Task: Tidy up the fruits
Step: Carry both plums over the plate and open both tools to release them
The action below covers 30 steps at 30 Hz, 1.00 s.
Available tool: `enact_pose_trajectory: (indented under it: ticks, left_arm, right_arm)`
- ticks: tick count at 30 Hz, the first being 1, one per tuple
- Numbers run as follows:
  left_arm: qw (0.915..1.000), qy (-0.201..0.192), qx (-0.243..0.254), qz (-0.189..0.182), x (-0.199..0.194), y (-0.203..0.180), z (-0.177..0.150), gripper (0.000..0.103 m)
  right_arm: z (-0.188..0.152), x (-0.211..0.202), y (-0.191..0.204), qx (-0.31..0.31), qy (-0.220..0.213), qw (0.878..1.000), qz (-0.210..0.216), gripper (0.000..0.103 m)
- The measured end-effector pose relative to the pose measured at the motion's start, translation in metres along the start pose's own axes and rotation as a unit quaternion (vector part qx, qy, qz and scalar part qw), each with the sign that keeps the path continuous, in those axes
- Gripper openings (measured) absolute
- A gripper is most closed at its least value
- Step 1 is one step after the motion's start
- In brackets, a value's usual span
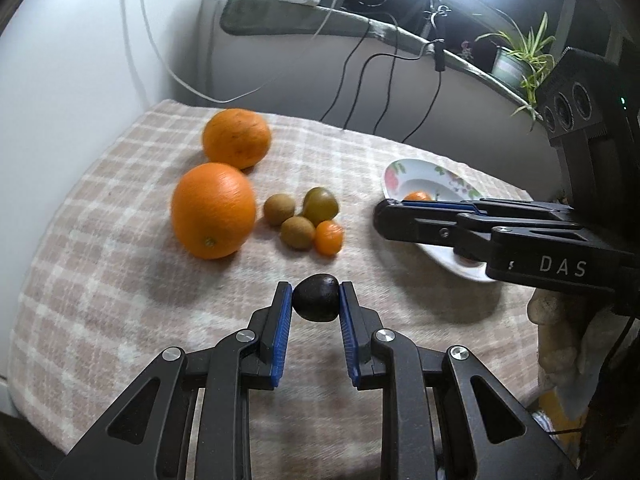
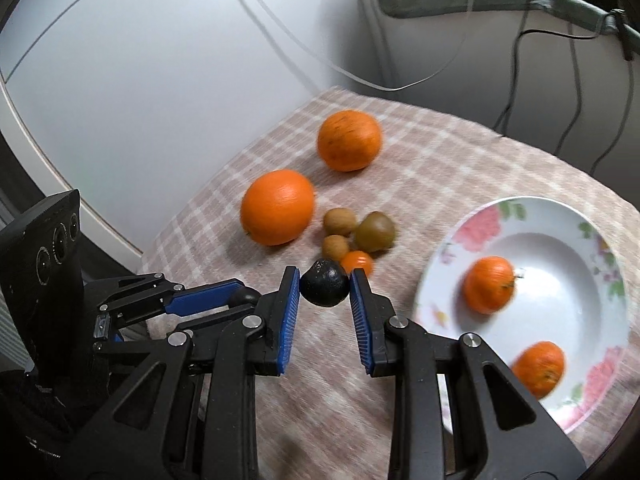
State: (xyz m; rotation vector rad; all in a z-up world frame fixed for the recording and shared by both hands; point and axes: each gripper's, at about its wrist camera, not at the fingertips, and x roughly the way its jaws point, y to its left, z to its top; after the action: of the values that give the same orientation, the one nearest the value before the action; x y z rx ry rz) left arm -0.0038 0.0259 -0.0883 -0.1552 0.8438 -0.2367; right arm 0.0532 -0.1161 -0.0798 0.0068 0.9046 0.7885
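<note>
A: Left wrist view first. We find the left gripper pinching a dark round fruit between its blue pads, clear of the cloth by our reading. Ahead of its tips and slightly to the left lies the small cluster: two kiwis, a greenish fruit and a small mandarin. Two large oranges sit further out to the left.

B: The right wrist view shows the same condition on the right gripper: its pads are clamped on a second dark fruit. The flowered plate lies just to its right, holding two mandarins.

A: We judge the step to be carrying both dark fruits to a place. The grips sit at the fingertips on round, smooth skin, so we advise steady pressure and no rolling of the wrists. The right tool passes across the plate in our view; the left should wait or take a separate path.

B: Lower before letting go; round fruit will roll on the plate's slope.

A: Surface: a checked beige cloth, soft, slightly uneven. Room: white wall, hanging cables, a potted plant on a sill, a bright lamp above.
</note>
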Motion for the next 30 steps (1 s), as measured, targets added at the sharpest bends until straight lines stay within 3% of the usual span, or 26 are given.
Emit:
enact_pose_trajectory:
  ticks: [30]
  left_arm:
    - [0.9959,0.014,0.072,-0.054,0.037,-0.083,0.028,0.022]
  right_arm:
    - [-0.034,-0.081,-0.098,0.091,-0.061,0.989,-0.100,0.027]
